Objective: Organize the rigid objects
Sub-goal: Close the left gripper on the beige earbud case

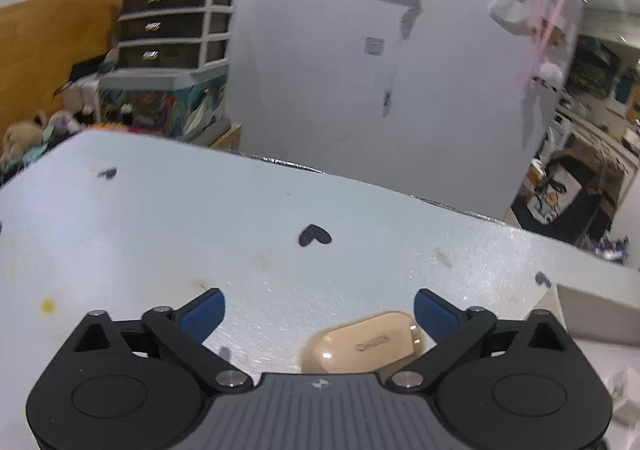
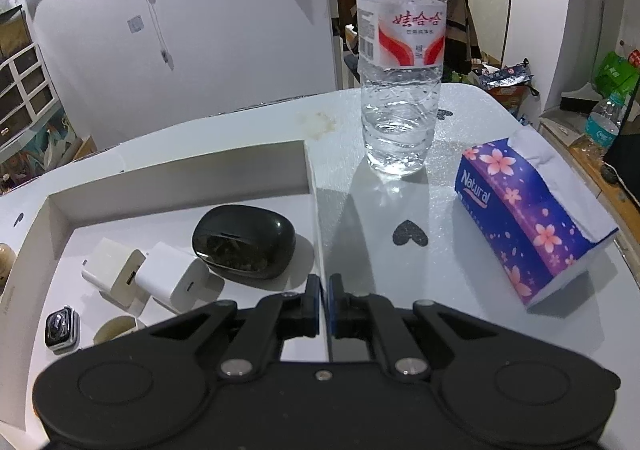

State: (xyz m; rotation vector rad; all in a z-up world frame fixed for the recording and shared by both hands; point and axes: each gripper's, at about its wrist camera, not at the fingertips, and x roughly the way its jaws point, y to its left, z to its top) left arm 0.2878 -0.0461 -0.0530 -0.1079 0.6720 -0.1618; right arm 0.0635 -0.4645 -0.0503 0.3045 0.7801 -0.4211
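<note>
The left gripper (image 1: 319,316) stands wide open over the white table (image 1: 160,234), holding nothing; a beige earbud case (image 1: 362,344) lies on the table between its blue pads, close to the right-hand pad (image 1: 434,316), though contact cannot be judged because the gripper body cuts off the case's near end. Ahead of these tongs lies a black heart sticker (image 1: 315,236), and beyond the table edge stands a grey-white fridge (image 1: 380,50) with a drawer unit (image 1: 176,18) to its left. The right gripper (image 2: 324,300) has its pads nearly together astride the right wall of the white box (image 2: 180,174); whether they actually pinch that wall cannot be told. Inside the box, left of these tongs, sit a black earbud case (image 2: 244,242), two white chargers (image 2: 172,278) side by side, a smartwatch body (image 2: 62,328) and a beige round item (image 2: 116,328) partly hidden by the gripper. Ahead and to the right stand a water bottle (image 2: 400,50), its cap cropped by the frame, and a purple tissue pack (image 2: 528,218).
</note>
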